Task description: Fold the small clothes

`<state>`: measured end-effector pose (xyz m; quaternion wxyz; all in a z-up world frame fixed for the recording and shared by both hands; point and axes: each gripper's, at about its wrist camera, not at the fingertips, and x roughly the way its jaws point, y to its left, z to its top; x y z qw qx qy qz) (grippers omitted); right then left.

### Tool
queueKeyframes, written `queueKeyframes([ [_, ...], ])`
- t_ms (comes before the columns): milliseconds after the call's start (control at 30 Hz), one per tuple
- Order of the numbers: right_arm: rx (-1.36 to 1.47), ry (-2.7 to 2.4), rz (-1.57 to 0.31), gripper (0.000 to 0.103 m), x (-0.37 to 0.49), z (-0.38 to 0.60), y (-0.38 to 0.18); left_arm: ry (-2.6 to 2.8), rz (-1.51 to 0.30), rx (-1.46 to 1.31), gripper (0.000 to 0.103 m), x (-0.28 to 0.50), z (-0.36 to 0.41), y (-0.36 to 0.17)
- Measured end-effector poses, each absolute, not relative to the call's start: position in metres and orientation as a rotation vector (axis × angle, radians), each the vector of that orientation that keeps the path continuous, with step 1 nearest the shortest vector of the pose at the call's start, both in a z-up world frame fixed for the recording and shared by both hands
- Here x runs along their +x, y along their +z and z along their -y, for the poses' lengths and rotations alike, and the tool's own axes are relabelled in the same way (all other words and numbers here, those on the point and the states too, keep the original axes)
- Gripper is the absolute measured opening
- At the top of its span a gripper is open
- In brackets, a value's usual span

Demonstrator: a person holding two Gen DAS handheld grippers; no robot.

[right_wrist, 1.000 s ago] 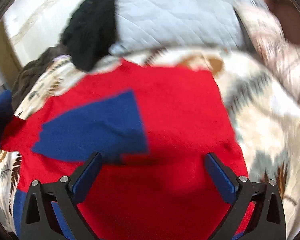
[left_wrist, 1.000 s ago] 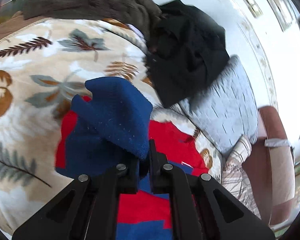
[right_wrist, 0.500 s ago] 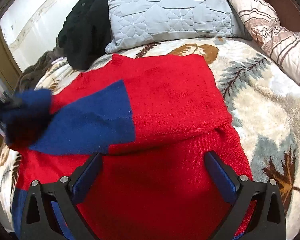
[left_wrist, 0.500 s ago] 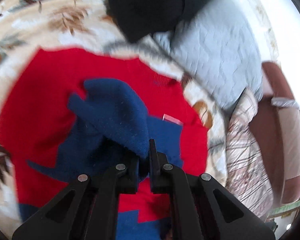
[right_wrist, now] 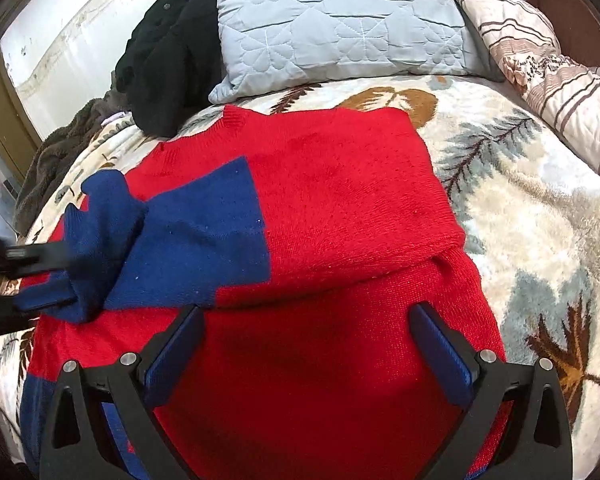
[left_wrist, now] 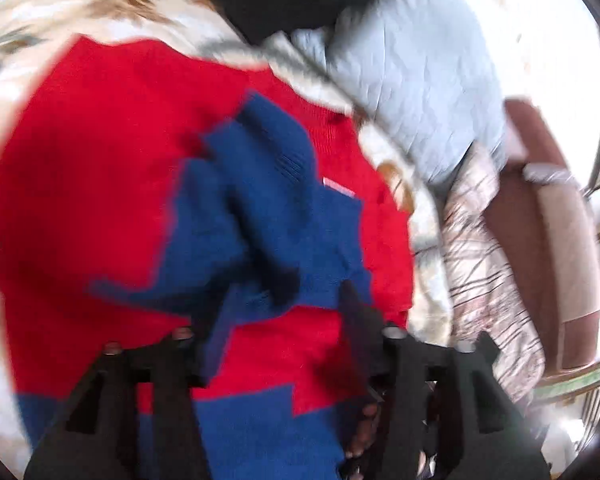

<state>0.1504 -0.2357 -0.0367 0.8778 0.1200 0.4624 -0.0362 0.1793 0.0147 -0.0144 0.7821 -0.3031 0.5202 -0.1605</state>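
A red and blue knitted sweater (right_wrist: 340, 208) lies on a leaf-patterned blanket (right_wrist: 540, 208); it also fills the left wrist view (left_wrist: 100, 200). Its right sleeve is folded across the chest. The blue left sleeve cuff (left_wrist: 260, 184) lies bunched on the body between my left gripper's (left_wrist: 276, 320) spread jaws, which show apart and open. In the right wrist view the left gripper (right_wrist: 44, 280) stands at the blue cuff (right_wrist: 104, 224). My right gripper (right_wrist: 304, 328) is open and empty above the sweater's lower red part.
A pale blue quilted pillow (right_wrist: 340, 20) and a striped pillow (right_wrist: 548, 60) lie at the head of the bed. A black garment (right_wrist: 172, 64) and a brown knit (right_wrist: 56, 160) lie at the back left. A brown headboard (left_wrist: 540, 216) is at the right.
My left gripper carried the blue sleeve cuff across onto the sweater's body, then its jaws opened and let the cuff go. The right gripper stayed open above the lower sweater.
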Motion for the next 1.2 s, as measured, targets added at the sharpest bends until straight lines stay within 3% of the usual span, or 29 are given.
queueKeyframes([
  [67,0.243,-0.079,-0.972,0.103,0.152,0.235,-0.037,-0.31,-1.072,-0.735,0.069,0.162,-0.051,-0.015],
  [200,0.229,-0.05,-0.958,0.097,0.155,0.226,-0.023,-0.28,-1.049,-0.802,0.069,0.154,-0.088,-0.029],
  [300,0.19,0.051,-0.903,0.099,0.158,0.194,-0.002,-0.27,-1.053,-0.844,0.069,0.162,-0.098,-0.042],
  [433,-0.002,0.143,-0.874,0.098,0.175,0.125,0.01,-0.242,-1.071,-0.903,0.069,0.176,-0.111,-0.058],
  [533,-0.14,0.109,-0.894,0.092,0.193,0.089,-0.001,-0.254,-1.065,-0.929,0.069,0.177,-0.117,-0.058],
  [567,-0.171,0.095,-0.896,0.08,0.2,0.083,-0.005,-0.252,-1.065,-0.921,0.069,0.179,-0.116,-0.057],
  [600,-0.182,0.089,-0.913,0.055,0.208,0.08,-0.01,-0.252,-1.066,-0.915,0.069,0.179,-0.118,-0.057],
  [633,-0.153,0.099,-0.937,0.039,0.214,0.084,-0.014,-0.253,-1.068,-0.916,0.069,0.179,-0.118,-0.057],
  [667,-0.11,0.108,-0.952,0.012,0.217,0.091,-0.015,-0.253,-1.07,-0.923,0.069,0.179,-0.119,-0.058],
  [1067,0.54,-0.046,-0.982,0.014,0.183,0.25,-0.028,-0.238,-1.079,-0.905,0.069,0.182,-0.113,-0.058],
  [1167,0.681,-0.085,-0.929,0.022,0.169,0.276,-0.029,-0.228,-1.078,-0.891,0.069,0.183,-0.11,-0.057],
  [1200,0.705,-0.091,-0.919,0.031,0.169,0.28,-0.028,-0.226,-1.078,-0.887,0.069,0.183,-0.109,-0.056],
])
